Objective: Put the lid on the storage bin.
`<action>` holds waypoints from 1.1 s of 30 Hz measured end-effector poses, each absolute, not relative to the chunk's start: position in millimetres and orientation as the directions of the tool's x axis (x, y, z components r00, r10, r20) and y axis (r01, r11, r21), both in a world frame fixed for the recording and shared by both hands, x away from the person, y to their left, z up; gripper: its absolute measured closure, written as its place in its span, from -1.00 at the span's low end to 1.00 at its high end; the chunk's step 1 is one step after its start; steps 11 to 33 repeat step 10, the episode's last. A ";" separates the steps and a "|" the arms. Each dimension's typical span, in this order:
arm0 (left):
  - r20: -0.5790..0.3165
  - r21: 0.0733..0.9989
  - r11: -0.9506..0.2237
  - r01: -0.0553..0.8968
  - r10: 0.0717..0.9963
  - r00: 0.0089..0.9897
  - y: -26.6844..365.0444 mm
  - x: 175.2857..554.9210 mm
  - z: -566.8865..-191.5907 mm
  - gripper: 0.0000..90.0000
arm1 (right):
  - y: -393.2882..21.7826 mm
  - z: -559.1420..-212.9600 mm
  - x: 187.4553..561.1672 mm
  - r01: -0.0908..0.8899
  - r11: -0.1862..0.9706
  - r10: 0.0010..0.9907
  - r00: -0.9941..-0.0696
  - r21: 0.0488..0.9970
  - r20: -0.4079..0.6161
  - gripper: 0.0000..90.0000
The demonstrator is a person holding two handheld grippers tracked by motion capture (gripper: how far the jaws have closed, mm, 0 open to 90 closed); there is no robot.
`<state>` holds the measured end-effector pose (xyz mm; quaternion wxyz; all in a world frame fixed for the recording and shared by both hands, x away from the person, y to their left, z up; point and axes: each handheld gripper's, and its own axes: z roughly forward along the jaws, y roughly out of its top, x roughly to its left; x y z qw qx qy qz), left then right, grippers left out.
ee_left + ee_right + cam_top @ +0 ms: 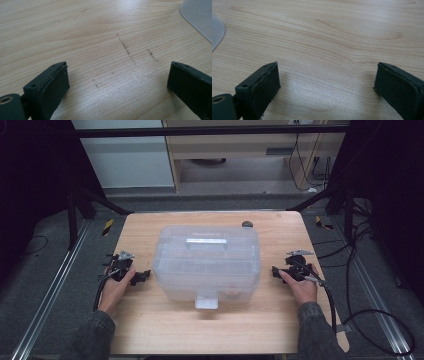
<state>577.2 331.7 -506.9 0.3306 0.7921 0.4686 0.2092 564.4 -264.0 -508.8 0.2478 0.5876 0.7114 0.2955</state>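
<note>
While my left gripper (141, 277) rests wide open and empty at nine o'clock of the clear lidded box (206, 262) mid-table, my right gripper (276, 271), equally spread, waits at three. Next, probably, both close inward on its sides.

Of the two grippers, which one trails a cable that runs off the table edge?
The right gripper: its cable loops past the table's right edge. The left gripper's cable stays beside the forearm.

No legible text, label, brand, number or sign found. The clear plastic box (206, 262) carries no readable marking; the table (150, 320) bears only scuff marks. Yellow-and-black hazard tape (107, 226) on the floor has stripes, no lettering.
</note>
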 end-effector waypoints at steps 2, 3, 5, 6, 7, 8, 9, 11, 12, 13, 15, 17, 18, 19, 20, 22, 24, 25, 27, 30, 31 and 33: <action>0.023 0.718 -0.343 0.606 0.881 0.472 331.5 577.1 -506.9 -0.96 | -263.4 -509.6 564.2 0.686 0.128 0.983 -0.182 0.717 -0.002 -0.91; 0.024 0.717 -0.343 0.607 0.882 0.470 331.4 577.2 -506.9 -0.97 | -263.1 -510.5 564.0 0.681 0.124 0.984 -0.179 0.722 0.000 -0.92; 0.024 0.715 -0.342 0.610 0.884 0.467 331.3 577.2 -507.0 -0.99 | -263.3 -511.5 563.8 0.674 0.124 0.984 -0.180 0.728 -0.001 -0.94; 0.023 0.713 -0.341 0.612 0.885 0.465 331.3 577.2 -507.0 -1.00 | -263.4 -511.5 563.9 0.675 0.124 0.984 -0.179 0.727 -0.003 -0.94; 0.024 0.713 -0.341 0.613 0.885 0.465 331.3 577.3 -507.0 -1.00 | -263.5 -511.5 563.9 0.676 0.123 0.984 -0.175 0.726 -0.003 -0.95; 0.023 0.713 -0.340 0.613 0.885 0.464 331.3 577.3 -507.0 -1.00 | -263.3 -511.6 563.8 0.679 0.118 0.985 -0.170 0.725 -0.002 -0.96; 0.023 0.713 -0.340 0.614 0.885 0.464 331.3 577.3 -507.0 -1.00 | -263.1 -511.6 563.7 0.680 0.113 0.986 -0.165 0.724 0.001 -0.96; 0.022 0.712 -0.340 0.614 0.885 0.464 331.4 577.4 -507.0 -1.00 | -263.0 -511.6 563.8 0.681 0.111 0.987 -0.163 0.724 0.002 -0.97; 0.022 0.712 -0.340 0.614 0.885 0.464 331.4 577.4 -507.0 -1.00 | -263.0 -511.6 563.8 0.681 0.111 0.987 -0.163 0.724 0.002 -0.97; 0.022 0.712 -0.340 0.614 0.885 0.464 331.4 577.4 -507.0 -1.00 | -263.0 -511.6 563.8 0.681 0.111 0.987 -0.163 0.724 0.002 -0.97; 0.022 0.712 -0.340 0.614 0.885 0.464 331.4 577.4 -507.0 -1.00 | -263.0 -511.6 563.8 0.681 0.111 0.987 -0.163 0.724 0.002 -0.97; 0.022 0.712 -0.340 0.614 0.885 0.464 331.4 577.4 -507.0 -1.00 | -263.0 -511.6 563.8 0.681 0.111 0.987 -0.163 0.724 0.002 -0.97; 0.022 0.712 -0.340 0.614 0.885 0.464 331.4 577.4 -507.0 -1.00 | -263.0 -511.6 563.8 0.681 0.111 0.987 -0.163 0.724 0.002 -0.97; 0.022 0.712 -0.340 0.614 0.885 0.464 331.4 577.4 -507.0 -1.00 | -263.0 -511.6 563.8 0.681 0.111 0.987 -0.163 0.724 0.002 -0.97; 0.022 0.712 -0.340 0.614 0.885 0.464 331.4 577.4 -507.0 -1.00 | -263.0 -511.6 563.8 0.681 0.111 0.987 -0.163 0.724 0.002 -0.97; 0.022 0.712 -0.340 0.614 0.885 0.464 331.4 577.4 -507.0 -1.00 | -263.0 -511.6 563.8 0.681 0.111 0.987 -0.163 0.724 0.002 -0.97; 0.022 0.712 -0.340 0.614 0.885 0.464 331.4 577.4 -507.0 -1.00 | -263.0 -511.6 563.8 0.681 0.111 0.987 -0.163 0.724 0.002 -0.97; 0.022 0.712 -0.340 0.614 0.885 0.464 331.4 577.4 -507.0 -1.00 | -263.0 -511.6 563.8 0.681 0.111 0.987 -0.163 0.724 0.002 -0.97; 0.022 0.712 -0.340 0.614 0.885 0.464 331.4 577.4 -507.0 -1.00 | -263.0 -511.6 563.8 0.681 0.111 0.987 -0.163 0.724 0.002 -0.97; 0.022 0.712 -0.340 0.614 0.885 0.464 331.4 577.4 -507.0 -1.00 | -263.0 -511.6 563.8 0.681 0.111 0.987 -0.163 0.724 0.002 -0.97; 0.022 0.712 -0.340 0.614 0.885 0.464 331.4 577.4 -507.0 -1.00 | -263.0 -511.6 563.8 0.681 0.111 0.987 -0.163 0.724 0.002 -0.97; 0.022 0.712 -0.340 0.614 0.885 0.464 331.4 577.4 -507.0 -1.00 | -263.0 -511.6 563.8 0.681 0.111 0.987 -0.163 0.724 0.002 -0.97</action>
